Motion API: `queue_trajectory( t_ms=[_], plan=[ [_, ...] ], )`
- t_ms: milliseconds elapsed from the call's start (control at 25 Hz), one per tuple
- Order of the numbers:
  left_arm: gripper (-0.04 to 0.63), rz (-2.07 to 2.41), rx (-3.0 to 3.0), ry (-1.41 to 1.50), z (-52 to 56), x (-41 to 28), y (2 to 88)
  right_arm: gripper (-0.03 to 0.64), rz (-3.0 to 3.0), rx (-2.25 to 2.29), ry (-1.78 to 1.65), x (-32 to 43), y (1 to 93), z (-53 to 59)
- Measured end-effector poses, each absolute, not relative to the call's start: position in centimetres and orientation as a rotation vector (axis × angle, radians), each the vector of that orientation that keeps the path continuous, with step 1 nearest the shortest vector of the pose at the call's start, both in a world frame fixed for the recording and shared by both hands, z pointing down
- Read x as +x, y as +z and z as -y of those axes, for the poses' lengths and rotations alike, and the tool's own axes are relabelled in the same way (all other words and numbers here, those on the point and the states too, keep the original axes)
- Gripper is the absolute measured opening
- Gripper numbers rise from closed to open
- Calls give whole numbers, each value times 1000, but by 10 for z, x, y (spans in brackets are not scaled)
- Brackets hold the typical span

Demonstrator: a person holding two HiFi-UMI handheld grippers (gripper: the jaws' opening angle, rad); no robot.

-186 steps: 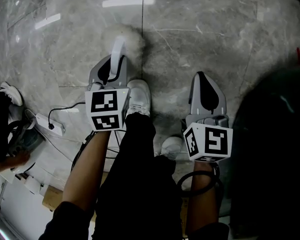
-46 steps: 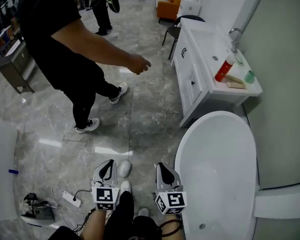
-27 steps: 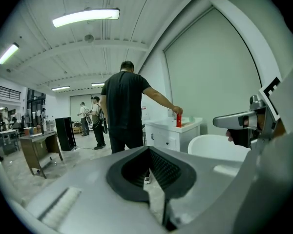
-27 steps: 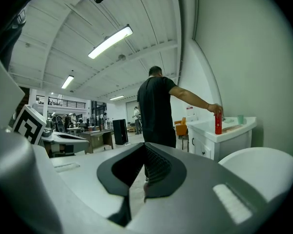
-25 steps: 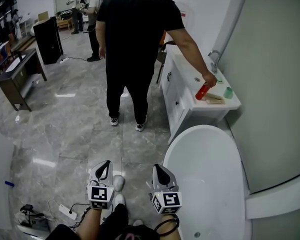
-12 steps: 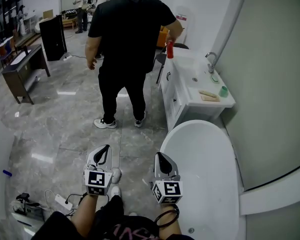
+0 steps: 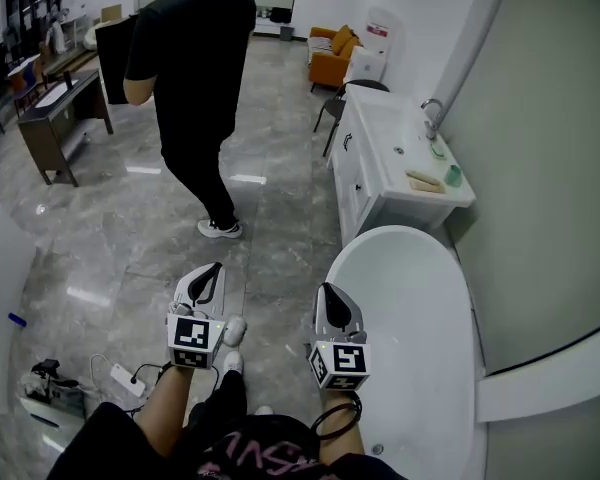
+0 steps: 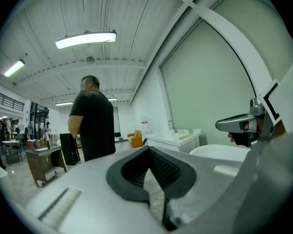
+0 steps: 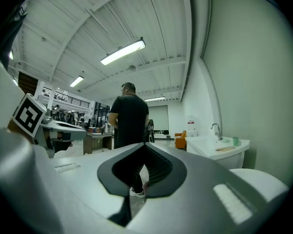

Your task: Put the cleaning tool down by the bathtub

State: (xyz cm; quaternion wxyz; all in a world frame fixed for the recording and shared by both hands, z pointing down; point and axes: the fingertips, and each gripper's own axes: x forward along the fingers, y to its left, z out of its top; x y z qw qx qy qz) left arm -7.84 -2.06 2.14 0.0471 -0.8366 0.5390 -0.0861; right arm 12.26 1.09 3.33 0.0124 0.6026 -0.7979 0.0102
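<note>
No cleaning tool shows in any view. In the head view my left gripper (image 7: 215, 268) hangs over the grey marble floor, jaws shut with nothing between them. My right gripper (image 7: 326, 289) is level with it, over the near left rim of the white oval bathtub (image 7: 420, 268), and is also shut and empty. The left gripper (image 8: 147, 148) looks towards the bathtub (image 8: 219, 152) at its right. Past the right gripper (image 9: 145, 146), a person in black stands on the floor.
A white vanity (image 7: 375, 183) with a sink and tap stands beyond the tub against the green wall. A person in black (image 7: 190, 58) walks on the floor ahead. A power strip and cable (image 7: 120, 378) lie at lower left. An orange armchair (image 7: 330, 43) is far back.
The person in black has left the vanity and walked left, away from it. The red bottle seen earlier no longer shows. Both grippers hold about the same place, still shut.
</note>
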Motion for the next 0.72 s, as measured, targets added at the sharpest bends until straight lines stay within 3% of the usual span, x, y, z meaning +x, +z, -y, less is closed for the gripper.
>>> queue_trajectory(
  t_ms=[720],
  plan=[
    [2, -1755, -2528, -260, -6, -108, 31, 14, 2524, 1819, 26, 99, 38, -25]
  ],
)
